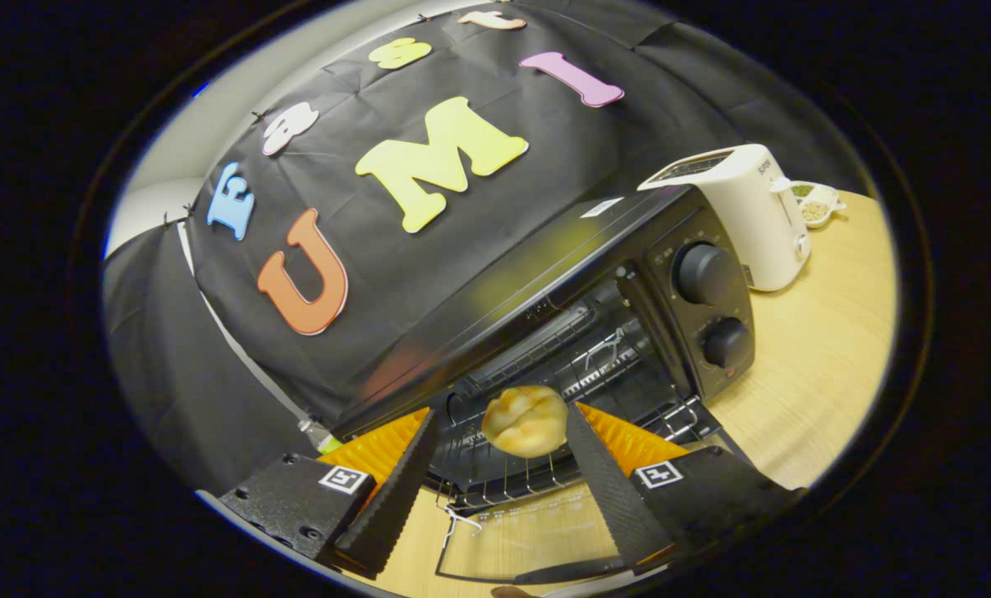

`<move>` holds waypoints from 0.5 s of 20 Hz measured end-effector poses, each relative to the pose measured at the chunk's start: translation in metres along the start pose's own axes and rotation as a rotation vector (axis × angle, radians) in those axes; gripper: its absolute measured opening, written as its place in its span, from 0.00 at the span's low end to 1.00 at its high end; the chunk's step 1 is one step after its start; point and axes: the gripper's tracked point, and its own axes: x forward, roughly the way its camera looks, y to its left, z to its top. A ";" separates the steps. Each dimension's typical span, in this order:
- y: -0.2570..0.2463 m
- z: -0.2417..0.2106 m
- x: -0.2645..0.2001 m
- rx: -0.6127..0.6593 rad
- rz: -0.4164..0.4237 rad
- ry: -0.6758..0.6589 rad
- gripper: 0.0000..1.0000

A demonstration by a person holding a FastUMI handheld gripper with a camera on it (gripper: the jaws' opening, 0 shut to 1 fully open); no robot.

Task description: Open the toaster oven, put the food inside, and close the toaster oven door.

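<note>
The black toaster oven stands tilted in the view with its glass door folded down flat under my fingers. A golden bread roll lies on the wire rack at the front of the oven's cavity. My gripper is open, and its fingertips reach to either side of the roll. The right finger is close against the roll, while a gap separates the roll from the left finger.
Two round knobs sit on the oven's right panel. A white pop-up toaster stands beyond the oven on the wooden table, with a small white dish of seeds behind it. The black cloth wall rises behind the oven.
</note>
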 end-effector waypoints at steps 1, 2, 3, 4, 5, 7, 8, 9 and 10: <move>0.000 -0.001 -0.008 0.002 -0.003 0.001 1.00; -0.001 -0.003 -0.015 -0.003 -0.013 0.005 1.00; -0.003 -0.006 -0.022 -0.013 -0.025 0.013 1.00; -0.004 -0.008 -0.028 -0.024 -0.034 0.021 1.00; -0.006 -0.011 -0.035 -0.042 -0.050 0.034 1.00; -0.013 -0.019 -0.048 -0.091 -0.099 0.068 1.00; -0.015 -0.021 -0.053 -0.121 -0.117 0.075 1.00; -0.016 -0.023 -0.058 -0.156 -0.136 0.081 1.00; -0.018 -0.027 -0.064 -0.189 -0.156 0.093 1.00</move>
